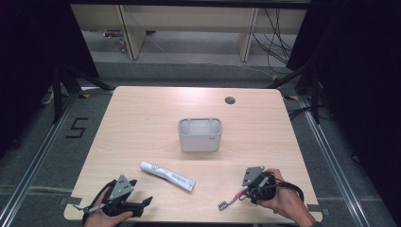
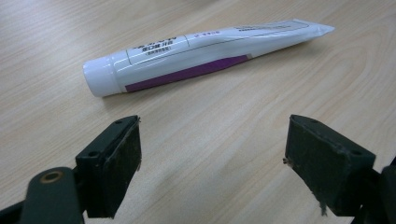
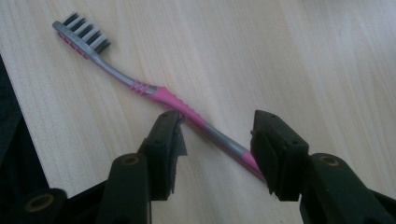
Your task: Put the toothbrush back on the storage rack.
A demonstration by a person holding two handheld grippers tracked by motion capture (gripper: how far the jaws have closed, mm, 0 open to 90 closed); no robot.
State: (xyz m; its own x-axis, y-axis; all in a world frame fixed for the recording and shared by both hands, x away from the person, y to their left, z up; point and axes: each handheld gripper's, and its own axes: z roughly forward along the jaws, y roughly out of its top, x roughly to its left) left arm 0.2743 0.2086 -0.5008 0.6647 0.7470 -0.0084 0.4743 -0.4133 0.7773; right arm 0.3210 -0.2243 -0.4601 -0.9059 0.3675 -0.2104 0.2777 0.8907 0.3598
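Near edge, right: your right gripper [image 1: 246,190] straddles the pink toothbrush [image 3: 154,88]. Jaws are half-wide around the handle, one pad touching it, the other just clear; no grip yet. The brush lies flat, bristles pointing left. Your left gripper [image 1: 137,204] sits wide and empty at the near left, facing the toothpaste tube [image 2: 196,60]. Step in hand, as judged: grasping the brush. Next: close squarely on the handle, lift, carry toward the grey holder [image 1: 200,135] at the table's centre.
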